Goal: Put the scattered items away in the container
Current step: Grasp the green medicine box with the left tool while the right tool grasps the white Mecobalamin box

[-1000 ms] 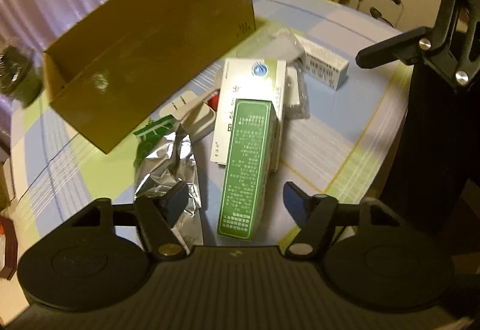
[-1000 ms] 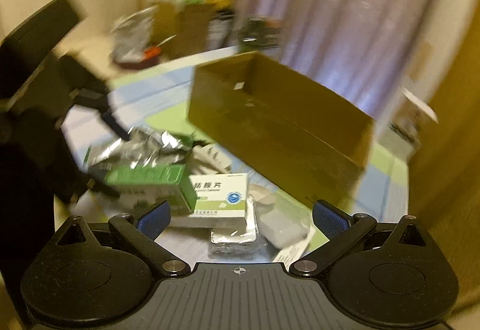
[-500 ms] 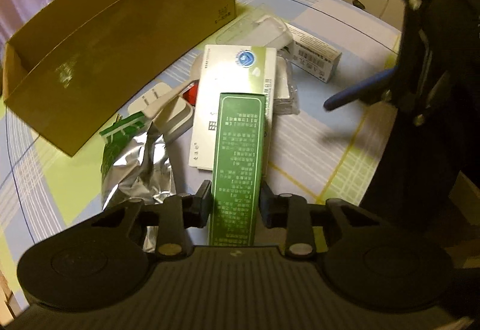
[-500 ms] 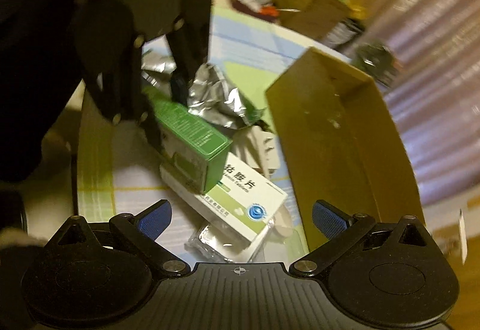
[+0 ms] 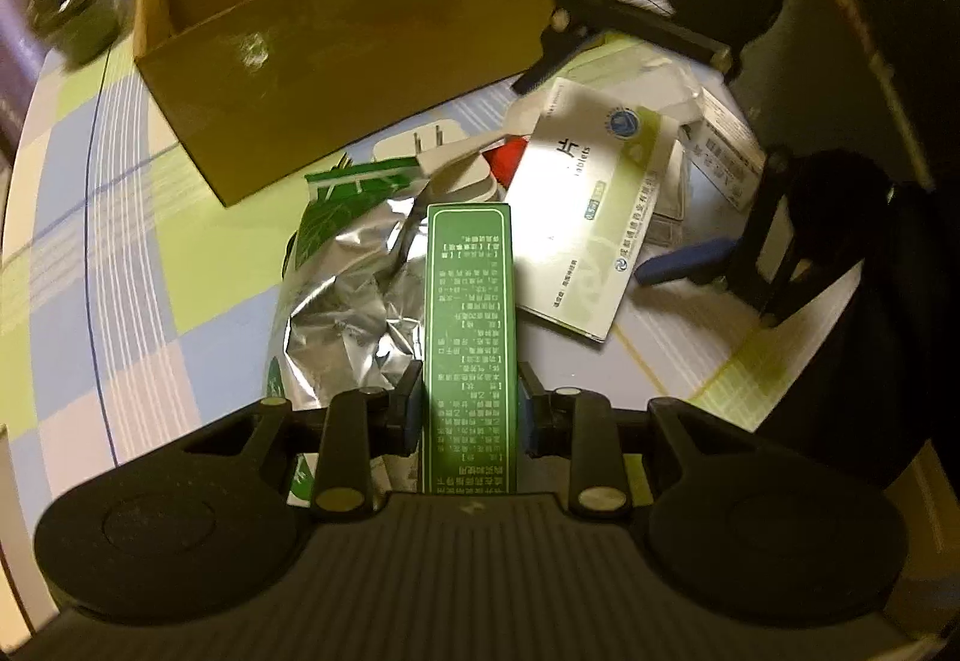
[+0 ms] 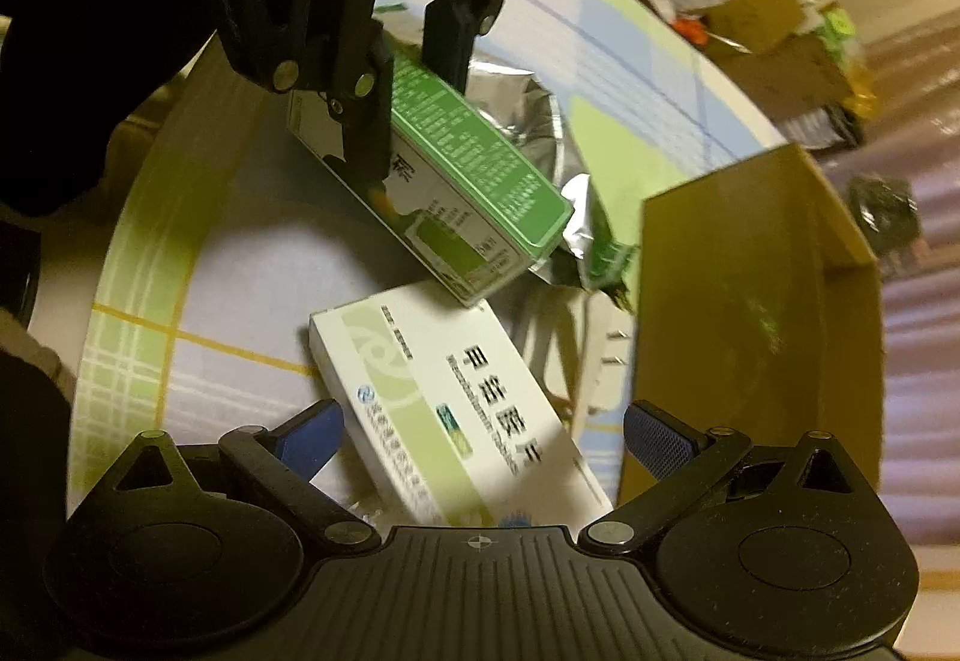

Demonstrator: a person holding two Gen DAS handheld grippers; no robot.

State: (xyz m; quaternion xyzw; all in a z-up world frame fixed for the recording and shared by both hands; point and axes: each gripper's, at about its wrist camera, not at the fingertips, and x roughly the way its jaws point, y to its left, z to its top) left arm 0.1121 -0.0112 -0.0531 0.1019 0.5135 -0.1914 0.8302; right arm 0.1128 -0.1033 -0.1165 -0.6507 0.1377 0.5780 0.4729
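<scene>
**tidybot_fan:** Checked tablecloth [image 5: 138,265] in blue, green and white, purple curtains behind, lighting pretty dim. So who's got what?

**gripwatch:** Left gripper [image 5: 467,409] is clamped on the green box [image 5: 471,325], a pad on each long side near the close end. From the right wrist view that box [image 6: 474,169] hangs tilted above the pile, clear of the white box [image 6: 456,421] under it. Right gripper [image 6: 483,436] is spread wide with nothing between its fingers; the white box sits below the gap.

**tidybot_fan:** And the container?

**gripwatch:** Brown carton [image 5: 336,54], open on top, past the pile on the table. Its inside is only partly visible; can't tell if anything's in it. In the left view the right gripper's black frame covers its right end.

**tidybot_fan:** What else is in the pile?

**gripwatch:** Crumpled foil bag [image 5: 354,301] with a green top, partly under the green box. A white plug [image 5: 432,150] with two prongs near the carton. Something red [image 5: 504,162] peeks out beside it, too hidden to name. A small white box [image 5: 726,150] is half cut off by the right gripper. Print on the boxes is too blurry to read. A dark blurry lump [image 5: 72,12] sits at the far table edge, can't make it out.
</scene>
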